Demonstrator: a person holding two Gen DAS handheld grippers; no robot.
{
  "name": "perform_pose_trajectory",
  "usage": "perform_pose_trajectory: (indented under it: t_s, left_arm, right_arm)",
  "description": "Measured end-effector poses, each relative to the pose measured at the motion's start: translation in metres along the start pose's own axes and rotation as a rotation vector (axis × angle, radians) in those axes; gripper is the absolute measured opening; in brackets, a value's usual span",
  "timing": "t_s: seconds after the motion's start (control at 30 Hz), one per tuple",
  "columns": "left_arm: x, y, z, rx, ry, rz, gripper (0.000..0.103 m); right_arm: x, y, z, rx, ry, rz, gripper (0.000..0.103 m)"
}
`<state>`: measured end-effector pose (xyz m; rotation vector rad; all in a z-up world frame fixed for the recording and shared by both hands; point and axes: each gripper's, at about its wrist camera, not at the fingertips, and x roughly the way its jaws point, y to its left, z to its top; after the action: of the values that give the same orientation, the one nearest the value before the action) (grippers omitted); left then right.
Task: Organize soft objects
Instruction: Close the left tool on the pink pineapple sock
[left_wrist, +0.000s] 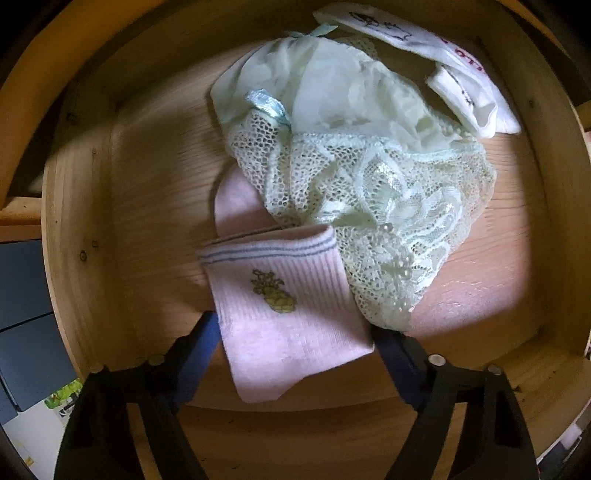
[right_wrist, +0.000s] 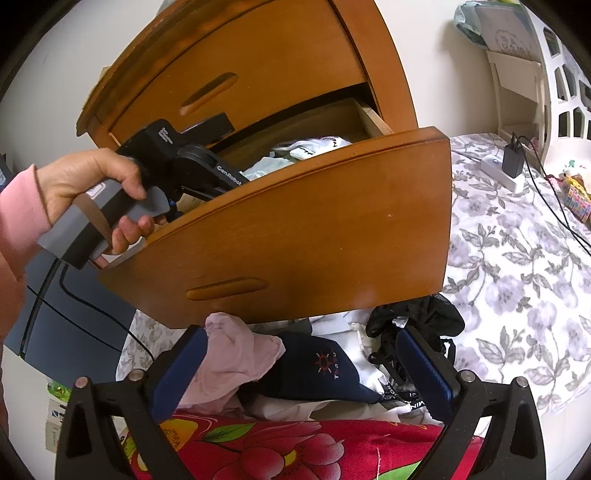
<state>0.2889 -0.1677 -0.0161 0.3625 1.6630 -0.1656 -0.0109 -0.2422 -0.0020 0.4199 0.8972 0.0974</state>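
The left gripper (left_wrist: 295, 332) points straight down into the open wooden drawer (left_wrist: 85, 206), its blue-padded jaws standing wide on either side of a pale pink ribbed sock with grey stripes and a small embroidered motif (left_wrist: 284, 310), which lies on the drawer floor just beside, and partly under, a mint-green lace garment (left_wrist: 369, 192). Whether the pads press the sock yet I cannot tell; if they close here, the right pad could snag the lace edge and drag it along. The right gripper (right_wrist: 306, 365) hangs wide and empty over a pile of clothes (right_wrist: 258, 369) below the drawer front.
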Motion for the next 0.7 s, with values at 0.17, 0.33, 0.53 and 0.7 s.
perform_pose_trajectory:
  t_s: [0.17,0.33,0.53,0.7]
  left_arm:
    - [-0.006,-0.002,-0.003,0.023,-0.02,-0.009,0.072]
    - [-0.011,0.004,-0.012,0.027,-0.04,-0.028,0.065]
    - [-0.014,0.018,-0.015,0.006,-0.067,-0.046,0.048]
    - [-0.019,0.027,-0.022,-0.001,-0.105,-0.054,0.033]
  right_arm:
    - [0.0,0.001,0.0,0.001,-0.001,-0.003,0.103]
    - [-0.001,0.001,-0.001,0.002,-0.001,-0.004,0.103]
    - [-0.001,0.001,-0.001,0.001,0.0,-0.008,0.103]
    - [-0.001,0.001,-0.001,0.002,0.0,-0.01,0.103]
